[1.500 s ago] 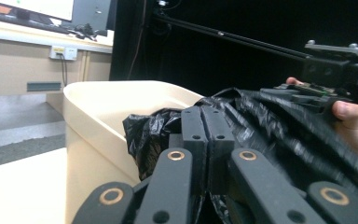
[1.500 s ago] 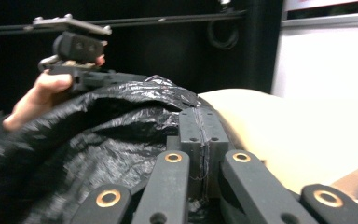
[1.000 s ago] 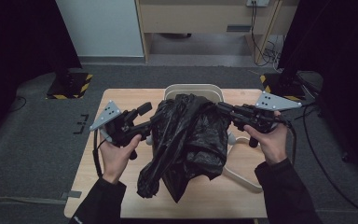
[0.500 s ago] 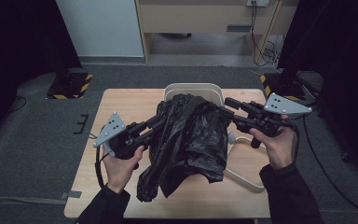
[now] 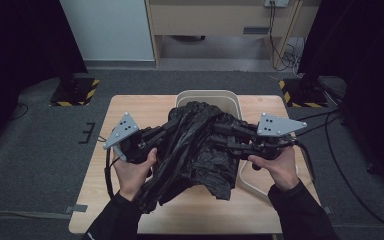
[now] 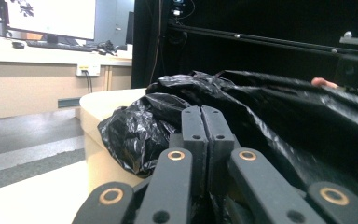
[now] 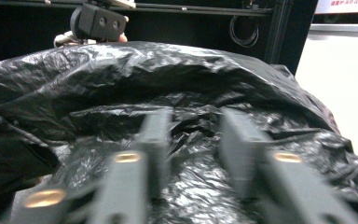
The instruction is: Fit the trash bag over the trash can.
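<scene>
A crumpled black plastic bag (image 5: 195, 150) lies heaped across the middle of the wooden tabletop (image 5: 130, 110), draped over the front of a beige bin (image 5: 207, 96) so that only the bin's far rim and a strip at its right edge stay visible. In the high view the bag's folds hide the tips of both grippers. The left gripper (image 5: 152, 137) reaches in from the left; its own view shows the 2 jaws pressed flat together, and glossy film bunches beneath them, though whether a fold is pinched between the pads is hard to make out. The right gripper (image 5: 230, 136) comes in from the right; its view is blurred, with the 2 jaws standing apart over wrinkled plastic and nothing clamped between them; they have just been closing. The left gripper view also shows the bin's pale wall beside the bag and a desk with a monitor (image 6: 51, 16) behind, cut off at the frame's top.
</scene>
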Demonstrator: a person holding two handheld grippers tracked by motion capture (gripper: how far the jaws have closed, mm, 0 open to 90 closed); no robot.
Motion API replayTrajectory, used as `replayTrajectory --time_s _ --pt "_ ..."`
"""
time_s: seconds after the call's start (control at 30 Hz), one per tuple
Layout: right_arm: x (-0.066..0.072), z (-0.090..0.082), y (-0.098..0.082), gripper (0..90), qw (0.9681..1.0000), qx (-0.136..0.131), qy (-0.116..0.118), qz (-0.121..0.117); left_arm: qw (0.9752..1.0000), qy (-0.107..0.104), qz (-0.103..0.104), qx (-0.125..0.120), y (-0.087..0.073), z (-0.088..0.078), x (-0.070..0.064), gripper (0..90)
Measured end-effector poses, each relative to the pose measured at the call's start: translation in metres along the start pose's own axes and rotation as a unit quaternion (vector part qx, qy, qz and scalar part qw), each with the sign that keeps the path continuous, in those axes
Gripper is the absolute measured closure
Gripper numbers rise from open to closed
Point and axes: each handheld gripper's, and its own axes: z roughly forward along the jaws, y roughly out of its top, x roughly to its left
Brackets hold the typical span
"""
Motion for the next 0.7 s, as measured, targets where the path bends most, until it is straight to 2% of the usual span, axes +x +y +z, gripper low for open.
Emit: replayTrajectory --time_s 0.07,0.1,0.2,0.23,0.33,0.43,0.5,0.53,0.57,0.63,0.7 --pt "-0.002 -0.004 -0.001 86.8 0.9999 -0.007 0.007 0.009 1.0 0.004 -0.001 0.0 0.0 -0.001 0.003 88.8" --pt "-0.003 -0.006 -0.001 90.0 0.9999 -0.01 0.006 0.012 1.0 0.009 -0.003 0.0 0.0 -0.003 0.006 88.8" --pt "-0.011 -0.022 0.001 90.0 0.9993 -0.03 -0.007 0.022 0.9997 0.02 -0.012 -0.002 -0.001 -0.006 0.015 88.7" --pt "-0.017 -0.032 0.001 90.0 0.9985 -0.043 -0.016 0.031 0.9997 0.021 -0.015 -0.004 -0.001 -0.006 0.016 88.6" --pt "-0.02 -0.04 0.001 90.0 0.998 -0.049 -0.024 0.033 0.9995 0.012 -0.028 -0.01 -0.004 -0.006 0.018 88.5" --pt "-0.018 -0.039 0.006 71.5 0.9968 -0.069 -0.026 0.032 0.9996 0.005 -0.027 -0.006 -0.007 -0.001 0.014 88.4" --pt "-0.014 -0.032 0.01 55.1 0.9965 -0.074 -0.017 0.035 0.9998 0.003 -0.02 -0.005 -0.007 0.002 0.009 88.2" --pt "-0.011 -0.027 0.013 46.4 0.9967 -0.074 -0.015 0.031 0.9998 0.003 -0.017 -0.005 -0.008 0.003 0.006 88.1" --pt "-0.007 -0.015 0.015 36.2 0.9975 -0.066 -0.02 0.014 0.9998 0.002 -0.017 -0.006 -0.008 0.003 0.005 88.0" --pt "-0.005 -0.01 0.015 35.4 0.998 -0.06 -0.016 0.01 0.9999 0.004 -0.013 -0.005 -0.008 0.003 0.001 87.9" --pt "-0.001 0.004 0.011 33.3 0.9992 -0.039 -0.005 -0.002 0.9999 0.006 -0.012 -0.004 -0.01 0.002 -0.001 87.8"
